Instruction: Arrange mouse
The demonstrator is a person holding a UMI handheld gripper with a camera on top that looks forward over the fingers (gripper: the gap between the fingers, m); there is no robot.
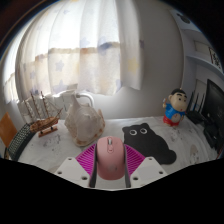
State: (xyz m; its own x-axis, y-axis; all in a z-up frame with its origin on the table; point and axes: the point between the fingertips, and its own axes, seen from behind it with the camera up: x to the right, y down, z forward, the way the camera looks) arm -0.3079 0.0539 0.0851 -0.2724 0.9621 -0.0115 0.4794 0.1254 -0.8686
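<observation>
tool [109, 172] closed on pink mouse [109, 158], both pink-padded fingers pressing its sides, mouse lifted above desk [60, 148]. black cat-shaped mat [150, 140] just ahead right. pale teapot [82, 118] left, cartoon figurine [177, 108] far right, curtain [90, 45] behind.

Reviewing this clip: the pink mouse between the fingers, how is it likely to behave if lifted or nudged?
The pink mouse looks like a rigid shell, so it probably won't flex between the gripper fingers. Its rounded, smooth top suggests it could slip if squeezed high. It seems small and likely light, so a nudge would probably slide it across the table rather than tip it.
</observation>
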